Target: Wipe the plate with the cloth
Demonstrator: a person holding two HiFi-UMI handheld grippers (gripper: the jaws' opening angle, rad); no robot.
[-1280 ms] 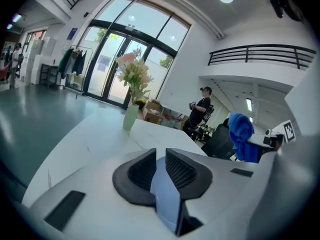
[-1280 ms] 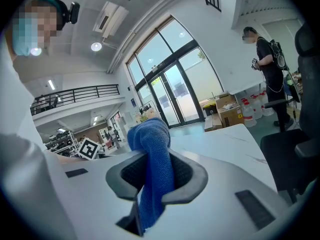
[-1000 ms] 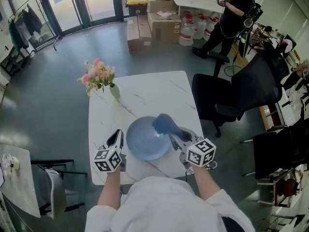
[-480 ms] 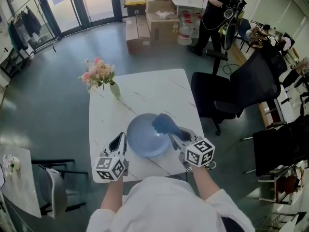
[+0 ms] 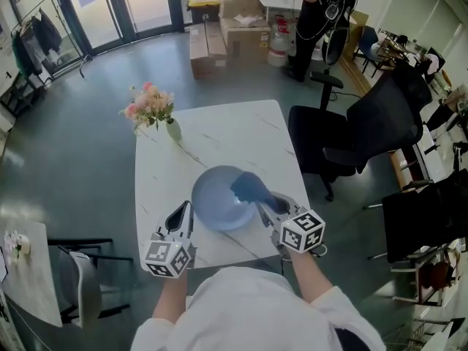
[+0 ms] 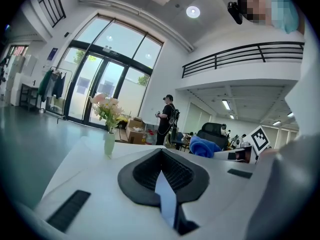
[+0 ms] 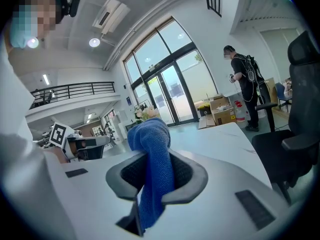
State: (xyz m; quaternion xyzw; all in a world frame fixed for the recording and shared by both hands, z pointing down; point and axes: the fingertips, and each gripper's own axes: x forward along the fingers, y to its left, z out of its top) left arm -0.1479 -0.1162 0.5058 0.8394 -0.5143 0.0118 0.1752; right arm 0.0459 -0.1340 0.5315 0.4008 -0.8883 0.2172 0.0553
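Note:
A pale blue plate [image 5: 216,199] lies on the white marble table [image 5: 234,134], near its front edge. My right gripper [image 5: 262,205] is shut on a blue cloth [image 5: 248,187], which bunches over the plate's right side. In the right gripper view the cloth [image 7: 152,159] hangs down between the closed jaws. My left gripper [image 5: 184,208] is shut and hovers just off the plate's near-left rim, apart from it. In the left gripper view its jaws meet at the tip, with only a thin pale blue sliver behind them. The cloth [image 6: 204,146] shows to the right there.
A green vase of pink flowers [image 5: 151,108] stands at the table's far-left corner. A black office chair [image 5: 351,141] sits close to the table's right side, and another chair [image 5: 80,287] to its near left. Cardboard boxes [image 5: 238,28] and a standing person [image 5: 318,9] are far behind.
My left gripper has drawn back toward me and risen a little, away from the plate's rim. The plate and cloth sit much as before. The person at the back has walked left.

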